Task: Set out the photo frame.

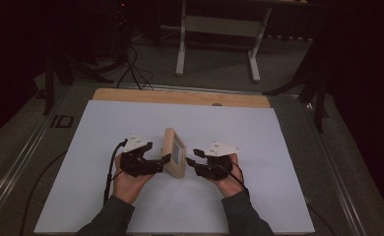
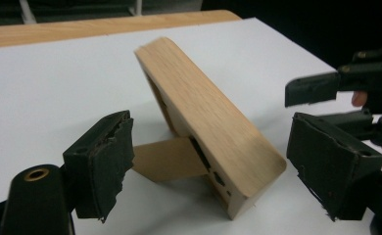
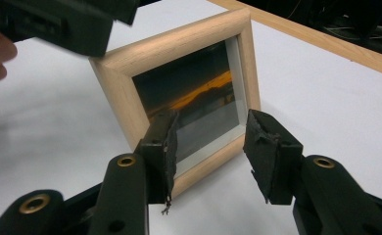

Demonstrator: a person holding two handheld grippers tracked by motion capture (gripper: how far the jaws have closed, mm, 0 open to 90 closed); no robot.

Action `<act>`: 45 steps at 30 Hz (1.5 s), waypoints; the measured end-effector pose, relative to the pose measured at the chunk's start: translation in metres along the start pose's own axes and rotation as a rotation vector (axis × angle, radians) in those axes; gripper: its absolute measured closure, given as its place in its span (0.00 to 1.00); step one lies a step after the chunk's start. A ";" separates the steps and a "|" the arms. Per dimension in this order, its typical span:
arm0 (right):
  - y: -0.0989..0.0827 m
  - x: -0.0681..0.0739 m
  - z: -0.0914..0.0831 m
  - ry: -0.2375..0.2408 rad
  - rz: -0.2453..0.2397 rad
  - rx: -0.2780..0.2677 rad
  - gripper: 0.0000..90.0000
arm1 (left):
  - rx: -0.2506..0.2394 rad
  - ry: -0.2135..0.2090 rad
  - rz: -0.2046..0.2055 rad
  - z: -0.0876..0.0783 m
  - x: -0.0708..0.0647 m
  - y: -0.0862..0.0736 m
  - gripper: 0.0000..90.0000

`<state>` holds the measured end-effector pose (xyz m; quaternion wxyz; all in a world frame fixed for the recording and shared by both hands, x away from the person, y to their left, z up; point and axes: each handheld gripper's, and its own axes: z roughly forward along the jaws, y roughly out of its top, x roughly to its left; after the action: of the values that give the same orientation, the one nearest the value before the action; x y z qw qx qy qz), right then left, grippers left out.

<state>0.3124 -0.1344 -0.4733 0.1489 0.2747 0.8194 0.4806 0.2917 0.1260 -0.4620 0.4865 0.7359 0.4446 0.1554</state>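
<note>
In the high view a wooden picture frame (image 1: 174, 152) stands upright mid-table on the white board (image 1: 106, 128), between the left gripper (image 1: 166, 159) and right gripper (image 1: 190, 158). The left gripper view shows its jaws spread behind the frame's back and prop leg (image 2: 169, 159), gripping nothing. The right gripper view shows its jaws parted before the glass, empty.

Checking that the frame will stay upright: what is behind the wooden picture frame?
Behind the wooden picture frame, a flat wooden stand leg juts from its back down to the white table surface, propping it tilted. Where the leg joins the back is partly shadowed, so any hinge is unclear.
</note>
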 end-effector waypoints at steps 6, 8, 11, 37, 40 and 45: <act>0.000 -0.002 -0.002 -0.004 0.005 -0.007 0.61 | 0.035 -0.006 -0.014 0.011 -0.004 -0.002 0.22; 0.001 -0.003 -0.003 -0.006 0.008 -0.008 0.61 | 0.052 -0.006 -0.022 0.014 -0.004 -0.004 0.24; 0.001 -0.003 -0.004 -0.008 0.007 -0.011 0.61 | 0.062 -0.017 -0.033 0.016 -0.003 -0.006 0.29; 0.002 -0.006 -0.009 -0.017 0.013 -0.024 0.61 | 0.085 -0.096 -0.087 0.018 0.003 -0.007 0.62; 0.003 -0.007 -0.010 -0.020 0.015 -0.029 0.61 | 0.085 -0.097 -0.079 0.018 0.002 -0.007 0.63; 0.005 -0.010 -0.015 -0.031 0.019 -0.047 0.60 | 0.073 -0.092 -0.056 0.018 -0.002 -0.008 0.65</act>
<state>0.3141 -0.1488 -0.4621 0.1635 0.2861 0.8029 0.4967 0.2986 0.1150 -0.4770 0.4834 0.7469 0.4474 0.0913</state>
